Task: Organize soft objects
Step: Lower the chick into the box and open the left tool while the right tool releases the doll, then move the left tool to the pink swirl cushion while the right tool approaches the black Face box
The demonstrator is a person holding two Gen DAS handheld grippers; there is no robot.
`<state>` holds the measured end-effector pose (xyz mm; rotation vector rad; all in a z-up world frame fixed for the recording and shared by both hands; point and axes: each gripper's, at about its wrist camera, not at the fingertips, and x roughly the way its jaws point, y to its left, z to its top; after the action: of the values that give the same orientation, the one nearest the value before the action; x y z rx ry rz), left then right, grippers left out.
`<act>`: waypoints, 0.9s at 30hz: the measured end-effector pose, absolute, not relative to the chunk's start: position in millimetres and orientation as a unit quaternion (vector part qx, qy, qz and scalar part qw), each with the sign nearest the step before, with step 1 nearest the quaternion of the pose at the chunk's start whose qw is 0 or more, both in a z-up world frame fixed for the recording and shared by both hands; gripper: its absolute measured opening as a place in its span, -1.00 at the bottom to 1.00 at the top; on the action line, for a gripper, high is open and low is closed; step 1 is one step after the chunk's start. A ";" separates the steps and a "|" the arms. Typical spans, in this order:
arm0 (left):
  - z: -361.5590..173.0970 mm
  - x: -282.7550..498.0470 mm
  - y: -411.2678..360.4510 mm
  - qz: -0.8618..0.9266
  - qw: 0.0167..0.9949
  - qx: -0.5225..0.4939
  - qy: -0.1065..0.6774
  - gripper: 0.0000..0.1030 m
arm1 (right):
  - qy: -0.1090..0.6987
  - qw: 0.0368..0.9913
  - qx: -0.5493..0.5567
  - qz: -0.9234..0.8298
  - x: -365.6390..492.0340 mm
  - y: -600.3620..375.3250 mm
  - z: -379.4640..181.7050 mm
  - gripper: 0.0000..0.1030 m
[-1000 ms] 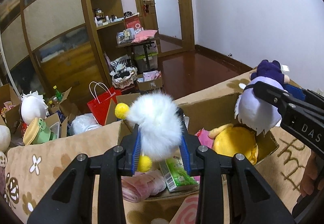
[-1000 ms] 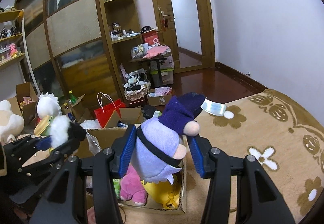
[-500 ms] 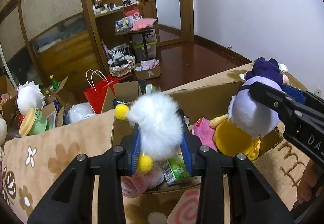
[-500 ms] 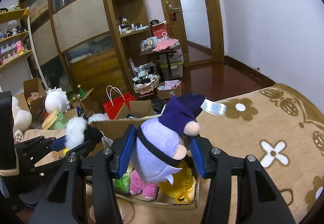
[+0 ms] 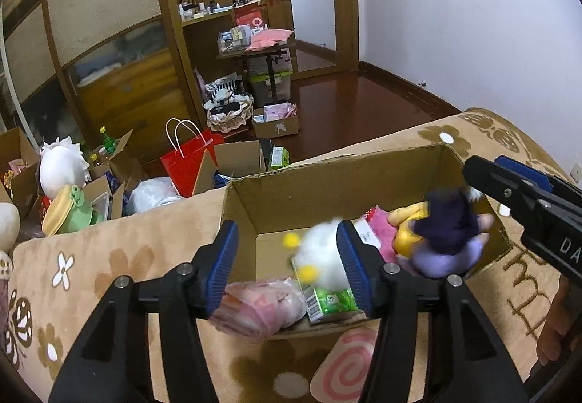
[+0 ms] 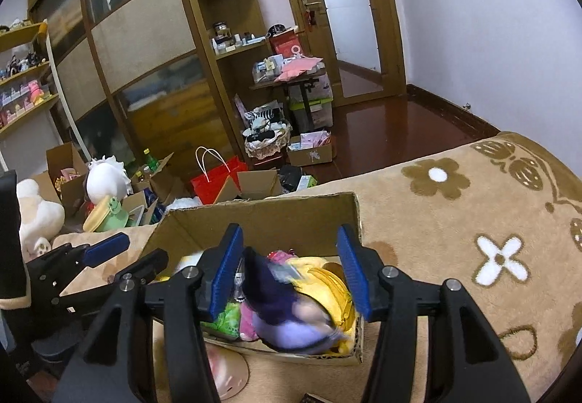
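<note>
both fluffy plush toys (image 5: 323, 250) dropped into the cardboard box (image 5: 327, 181) as ribbed fingers (image 5: 223, 263) just spread open.

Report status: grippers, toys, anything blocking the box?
Both hand-held grippers just opened. White fluffy toy and purple gnome dropping into cardboard box. Nothing blocking.

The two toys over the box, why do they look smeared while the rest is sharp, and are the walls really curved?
Left wrist view: the white fluffy toy is motion-blurred between the left gripper's just-opened jaws, over the cardboard box. Right wrist view: the purple doll smears likewise below the right gripper. The room stays sharp; bowed door frames are fisheye distortion.
</note>
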<state>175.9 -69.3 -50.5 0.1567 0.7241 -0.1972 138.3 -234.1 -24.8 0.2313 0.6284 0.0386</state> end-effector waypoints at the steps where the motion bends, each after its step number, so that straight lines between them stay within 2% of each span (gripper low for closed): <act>1: -49.2 175.4 -67.4 -0.101 0.925 0.071 0.359 0.07 | 0.309 0.944 0.115 0.017 136.8 -235.4 -23.6 0.28; 4: -45.0 170.2 -62.8 -0.103 0.923 0.063 0.366 0.09 | 0.302 0.946 0.118 0.008 128.2 -237.0 -16.8 0.62; 5: -43.5 167.2 -61.1 -0.101 0.923 0.062 0.367 0.18 | 0.296 0.948 0.119 0.002 124.7 -237.5 -13.7 0.69; 6: -41.9 163.5 -59.5 -0.098 0.922 0.063 0.369 0.27 | 0.291 0.950 0.118 -0.003 121.6 -237.3 -9.5 0.86; 7: -39.6 157.8 -56.9 -0.096 0.922 0.064 0.369 0.43 | 0.289 0.950 0.117 -0.005 120.0 -236.9 -6.9 0.94; 8: -38.1 154.2 -56.3 -0.094 0.923 0.067 0.368 0.52 | 0.289 0.950 0.116 -0.006 118.9 -236.7 -3.4 0.95; 12: -29.7 138.8 -55.4 -0.093 0.920 0.092 0.370 0.63 | 0.294 0.950 0.106 -0.004 106.3 -232.4 4.0 1.00; 14: -24.4 135.2 -54.2 -0.096 0.919 0.087 0.373 0.78 | 0.301 0.948 0.100 -0.005 101.2 -231.0 5.2 1.00; 27: -25.8 102.7 -46.8 -0.105 0.898 0.090 0.417 0.79 | 0.373 0.923 0.097 -0.017 75.9 -233.0 -3.9 1.00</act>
<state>102.7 -46.8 -25.8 0.1873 0.8642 -0.2184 75.9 -233.1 -3.9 0.1986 0.7651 -0.0344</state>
